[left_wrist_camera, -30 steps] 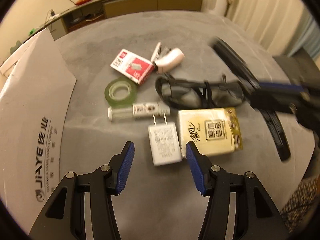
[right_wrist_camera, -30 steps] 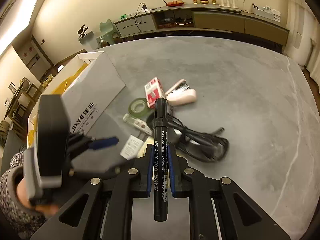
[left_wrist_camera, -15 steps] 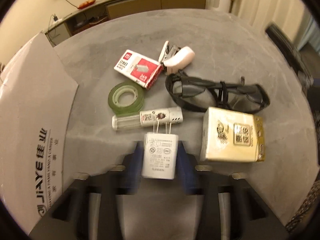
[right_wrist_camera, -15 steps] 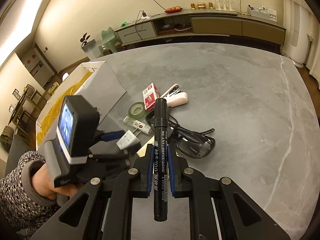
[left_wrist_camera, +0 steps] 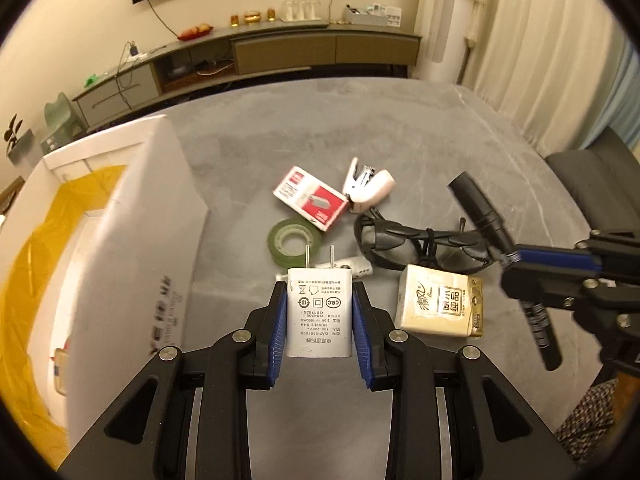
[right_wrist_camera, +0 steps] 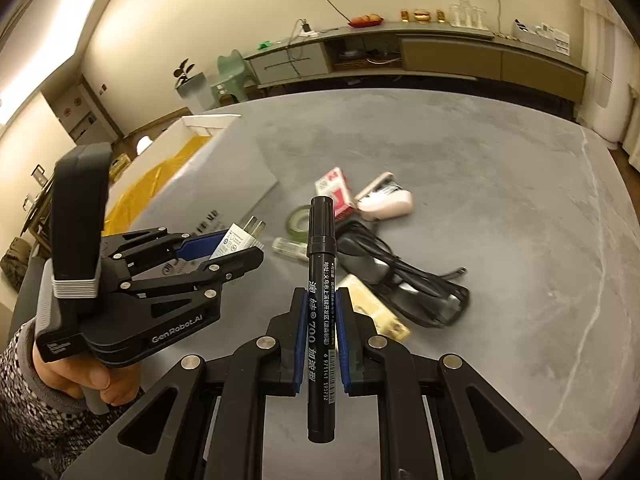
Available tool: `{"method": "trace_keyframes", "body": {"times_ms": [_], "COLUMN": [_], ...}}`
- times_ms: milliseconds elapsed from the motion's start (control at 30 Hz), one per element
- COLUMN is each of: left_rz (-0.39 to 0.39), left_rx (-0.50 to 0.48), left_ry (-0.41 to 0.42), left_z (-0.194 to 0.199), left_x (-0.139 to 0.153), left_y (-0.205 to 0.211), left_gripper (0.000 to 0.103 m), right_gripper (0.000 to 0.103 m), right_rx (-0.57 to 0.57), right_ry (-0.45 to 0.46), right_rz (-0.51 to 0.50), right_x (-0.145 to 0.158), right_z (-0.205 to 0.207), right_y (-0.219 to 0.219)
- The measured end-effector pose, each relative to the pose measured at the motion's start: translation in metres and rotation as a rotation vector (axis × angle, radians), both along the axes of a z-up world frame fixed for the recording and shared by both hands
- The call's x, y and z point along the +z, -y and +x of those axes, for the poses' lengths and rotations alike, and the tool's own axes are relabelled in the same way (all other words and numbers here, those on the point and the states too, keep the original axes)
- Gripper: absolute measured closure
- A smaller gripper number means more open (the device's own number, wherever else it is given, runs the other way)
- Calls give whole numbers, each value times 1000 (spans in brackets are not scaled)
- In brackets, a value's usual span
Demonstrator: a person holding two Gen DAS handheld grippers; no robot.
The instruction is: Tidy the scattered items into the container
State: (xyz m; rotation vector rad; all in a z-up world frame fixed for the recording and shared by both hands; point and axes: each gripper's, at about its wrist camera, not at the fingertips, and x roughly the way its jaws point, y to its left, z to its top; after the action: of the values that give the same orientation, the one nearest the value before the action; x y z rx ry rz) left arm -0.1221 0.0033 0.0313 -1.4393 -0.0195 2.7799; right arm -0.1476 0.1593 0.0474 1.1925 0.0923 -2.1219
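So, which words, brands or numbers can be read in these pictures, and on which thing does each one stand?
"GenRobot.AI": black left hand-held gripper.
"700" and "6 971141 195792": black marker pen in the right hand-held gripper.
"5.0V", "CCC": white plug-in charger.
White cardboard box: print blurred.
Yellow tissue packet, red-and-white small box: Chinese print, unreadable.

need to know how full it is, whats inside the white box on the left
The white box holds a yellow plastic liner, with one small pale item low against the wall. The near flap and wall hide the rest of the bottom.
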Motion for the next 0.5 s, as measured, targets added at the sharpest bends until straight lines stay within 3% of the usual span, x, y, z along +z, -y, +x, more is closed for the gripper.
{"method": "trace_keyframes", "body": {"times_ms": [500], "left_rz": [10], "left_rx": [56], "left_ry": [-178], "left_z": [43], "left_x": [70], "left_y": [48], "left_gripper": [72], "right_gripper": [88], "right_rx": [14], "right_ry": [-102], "right_rz": [-33], "right_x": [37], "right_z": [17], "right_y": [52]}}
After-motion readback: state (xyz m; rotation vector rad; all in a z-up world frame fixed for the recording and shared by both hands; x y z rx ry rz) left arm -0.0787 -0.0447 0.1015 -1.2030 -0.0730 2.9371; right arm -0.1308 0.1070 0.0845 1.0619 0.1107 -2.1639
